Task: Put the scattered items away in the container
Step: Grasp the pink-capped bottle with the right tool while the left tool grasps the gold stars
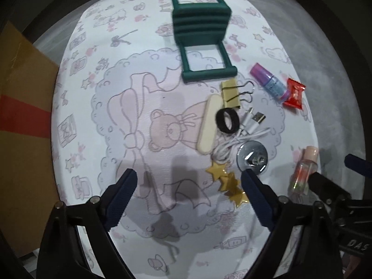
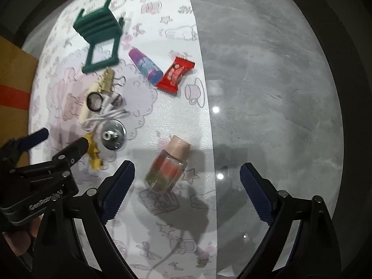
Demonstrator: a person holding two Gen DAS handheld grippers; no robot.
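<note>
Both grippers, left gripper point(image 1: 188, 197) and right gripper point(image 2: 187, 191), are held wide open and empty above a white cartoon-printed cloth point(image 1: 139, 81). Nothing appears tidied yet: a clear pink-capped bottle point(image 2: 168, 165), gold star string point(image 1: 229, 181), white cable point(image 1: 241, 134), red wrapped sweet point(image 1: 294, 94) and dark green toy chair point(image 1: 201, 30) lie scattered. A brown cardboard box point(image 1: 23, 127), possibly the container, is cut off at the left edge.

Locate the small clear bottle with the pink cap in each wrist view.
Left wrist: bottle at the right edge, beside the right tool's finger.
Right wrist: bottle low centre, just ahead of the right tool.
Shared landmark: shiny metal disc.
</note>
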